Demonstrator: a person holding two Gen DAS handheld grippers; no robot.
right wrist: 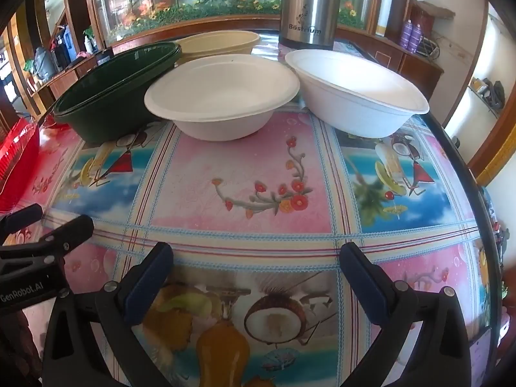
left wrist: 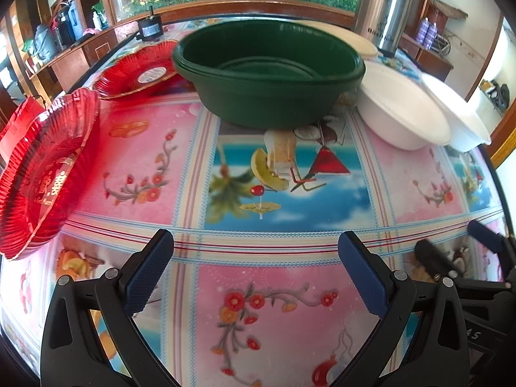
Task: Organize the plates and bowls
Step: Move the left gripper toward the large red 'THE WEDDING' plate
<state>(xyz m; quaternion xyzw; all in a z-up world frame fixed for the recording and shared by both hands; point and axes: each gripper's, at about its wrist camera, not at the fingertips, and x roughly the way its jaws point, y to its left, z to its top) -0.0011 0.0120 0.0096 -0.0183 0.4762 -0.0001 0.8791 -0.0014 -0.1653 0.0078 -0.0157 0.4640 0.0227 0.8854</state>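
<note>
Sitting unsorted across the far half of the table [right wrist: 245, 193]: green bowls [left wrist: 267, 74] nested at centre, a white bowl [right wrist: 222, 96] just right of them, rims close or touching, a second white bowl [right wrist: 358, 93] further right near the table's right edge, a cream bowl [right wrist: 219, 43] behind. Red plates [left wrist: 42, 174] at the near left, tilted up on one side, and another red plate [left wrist: 142, 71] lying further back on the left.

Left gripper [left wrist: 254, 264] and right gripper [right wrist: 256, 277] both spread wide, nothing between the blue pads, hovering over bare cloth, angled down.

Probably best to start with like on like: pinch one white bowl by its near rim, lift clear, lower squarely into the other. Thin rims, so grip lightly.

Plenty of open room near; tight at the far side by the steel flask [right wrist: 309, 3]. Mind the right edge beside the outer white bowl.
</note>
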